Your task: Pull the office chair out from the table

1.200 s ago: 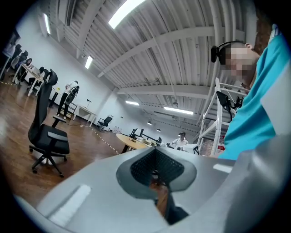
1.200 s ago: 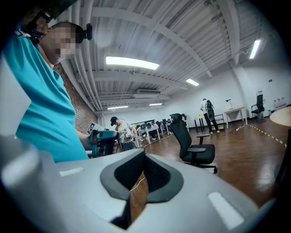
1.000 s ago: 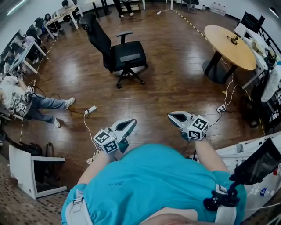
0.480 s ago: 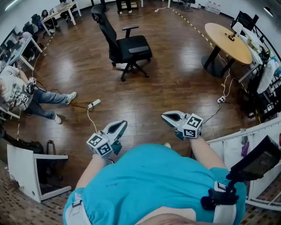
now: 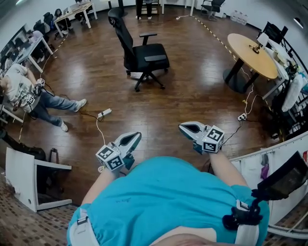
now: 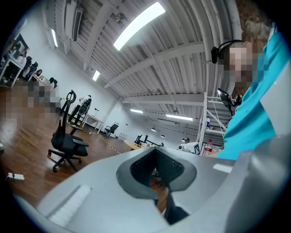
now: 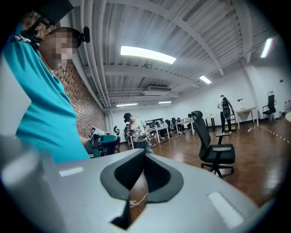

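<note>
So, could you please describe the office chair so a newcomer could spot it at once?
Look at the open wooden floor between the round wooden table and the desks along the wall. The office chair stands alone there: black, high-backed, with armrests and a star base, tucked under nothing.

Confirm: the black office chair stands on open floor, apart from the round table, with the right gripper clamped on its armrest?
Not the grip. The right gripper is shut on nothing, far from the office chair, as the right gripper view shows. The chair does stand on open floor, apart from the round table.
</note>
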{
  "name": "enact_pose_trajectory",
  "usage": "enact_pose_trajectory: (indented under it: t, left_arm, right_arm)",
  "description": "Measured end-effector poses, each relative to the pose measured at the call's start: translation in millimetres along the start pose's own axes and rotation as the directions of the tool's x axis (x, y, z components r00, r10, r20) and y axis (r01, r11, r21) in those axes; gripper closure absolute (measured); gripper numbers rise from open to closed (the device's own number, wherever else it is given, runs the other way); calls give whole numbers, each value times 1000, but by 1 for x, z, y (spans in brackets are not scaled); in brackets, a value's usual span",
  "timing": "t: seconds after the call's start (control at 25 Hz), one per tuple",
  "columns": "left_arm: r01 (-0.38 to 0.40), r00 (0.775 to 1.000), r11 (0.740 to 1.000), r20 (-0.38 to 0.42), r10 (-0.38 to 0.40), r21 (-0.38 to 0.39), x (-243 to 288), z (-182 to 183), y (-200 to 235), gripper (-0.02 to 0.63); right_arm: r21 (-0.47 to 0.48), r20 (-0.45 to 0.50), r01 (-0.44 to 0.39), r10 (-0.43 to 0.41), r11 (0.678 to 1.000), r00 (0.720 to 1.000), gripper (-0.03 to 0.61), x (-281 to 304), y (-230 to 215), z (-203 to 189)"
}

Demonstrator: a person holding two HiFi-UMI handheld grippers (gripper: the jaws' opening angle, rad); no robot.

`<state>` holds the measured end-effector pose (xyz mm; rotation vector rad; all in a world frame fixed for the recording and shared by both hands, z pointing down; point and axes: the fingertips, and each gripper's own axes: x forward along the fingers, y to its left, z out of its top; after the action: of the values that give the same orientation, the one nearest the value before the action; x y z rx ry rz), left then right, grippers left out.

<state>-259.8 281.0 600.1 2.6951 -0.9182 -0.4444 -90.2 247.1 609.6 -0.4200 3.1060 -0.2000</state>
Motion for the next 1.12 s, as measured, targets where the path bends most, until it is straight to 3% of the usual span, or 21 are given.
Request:
enact_pose_trajectory:
  t: [0.44, 1.12]
  left_arm:
    - [30, 999, 1000, -19, -30, 7, 55, -23, -34, 614]
    - [28, 1000, 1000, -9, -28, 7, 47, -16, -21, 614]
  right_arm:
    - [25, 21, 102, -103, 994, 995, 574, -74, -35, -4]
    - [5, 11, 114, -114, 993, 993, 574, -60, -35, -6]
